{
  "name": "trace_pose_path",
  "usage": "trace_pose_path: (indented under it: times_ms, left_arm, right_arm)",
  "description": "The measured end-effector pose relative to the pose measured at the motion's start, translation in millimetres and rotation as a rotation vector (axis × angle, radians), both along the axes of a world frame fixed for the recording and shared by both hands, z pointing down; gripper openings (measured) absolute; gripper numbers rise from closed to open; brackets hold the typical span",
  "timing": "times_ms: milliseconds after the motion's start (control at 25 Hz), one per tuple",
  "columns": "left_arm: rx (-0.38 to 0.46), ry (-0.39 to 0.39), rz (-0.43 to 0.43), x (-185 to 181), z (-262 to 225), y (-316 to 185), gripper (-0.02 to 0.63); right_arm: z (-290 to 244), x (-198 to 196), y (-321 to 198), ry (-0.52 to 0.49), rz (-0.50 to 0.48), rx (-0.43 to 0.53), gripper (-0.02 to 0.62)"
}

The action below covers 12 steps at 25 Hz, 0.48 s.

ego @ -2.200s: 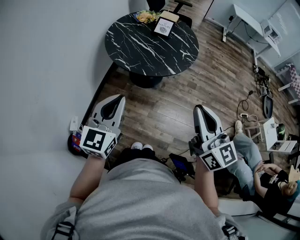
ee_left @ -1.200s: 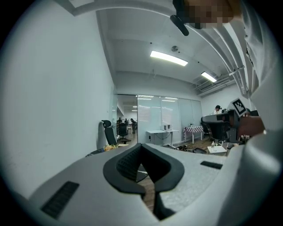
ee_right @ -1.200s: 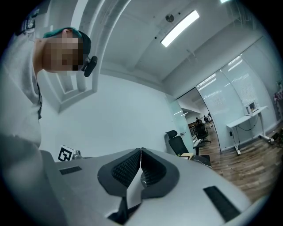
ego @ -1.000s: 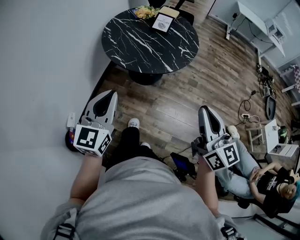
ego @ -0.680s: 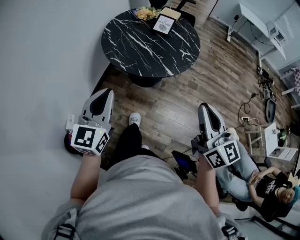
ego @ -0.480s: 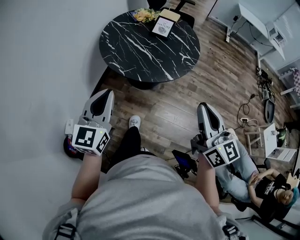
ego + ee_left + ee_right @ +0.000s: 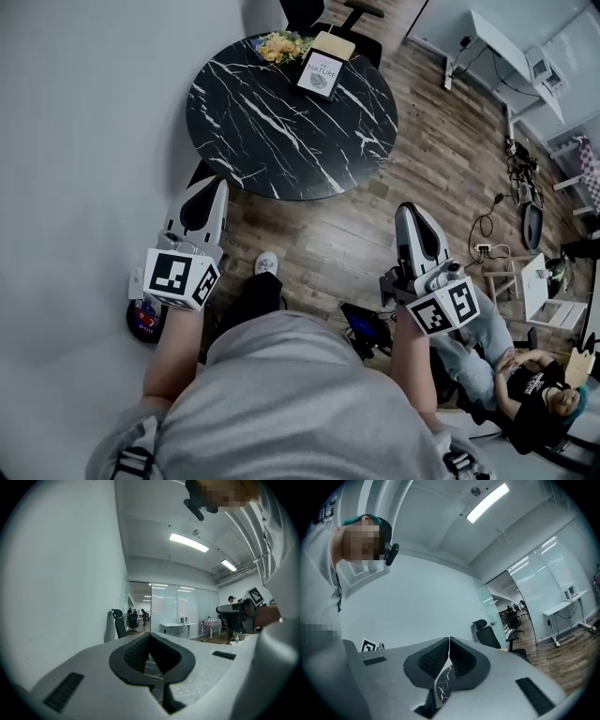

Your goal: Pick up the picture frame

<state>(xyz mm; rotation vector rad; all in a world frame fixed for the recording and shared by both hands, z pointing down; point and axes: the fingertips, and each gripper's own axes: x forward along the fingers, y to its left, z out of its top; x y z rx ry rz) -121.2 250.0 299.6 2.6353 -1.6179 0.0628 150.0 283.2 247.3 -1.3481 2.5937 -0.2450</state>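
1. Since the earlier frames, the round black white-veined marble counter (image 7: 281, 131) has drawn closer in the head view. Its near edge now lies just past the tip of the left gripper (image 7: 215, 181), and the person's shoe sits further forward on the brown wooden plank floor (image 7: 328, 239).
2. The step in hand looks like the approach: nothing has been grasped yet.
3. Both the left gripper and the right gripper (image 7: 408, 207) have their jaws pressed together with nothing between them, and they point level towards the counter.
4. The small light-wood picture frame with a white printed sheet (image 7: 322, 71) stands at the counter's far edge, well apart from both grippers.
5. Next, one gripper probably has to spread its jaws and reach across the counter, or the person must walk round it, to close on the frame's edge.
6. A bunch of yellow and green flowers (image 7: 277, 45) sits just beside the frame on its left and could be knocked.
7. A black office chair (image 7: 323, 11) stands behind the counter.
8. A seated person (image 7: 530, 380) and loose cables (image 7: 506, 202) lie off to the right, out of the path.
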Motion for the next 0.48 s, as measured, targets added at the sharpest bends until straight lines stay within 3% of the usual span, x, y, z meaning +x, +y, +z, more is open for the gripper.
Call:
trace_pose_path:
  times_ms: [480]
  left_arm:
    - [-0.013,-0.003,0.039,-24,9,-97,0.005]
  right_arm:
    - [12,-27,-85,-0.012,0.030,-0.019,0.028]
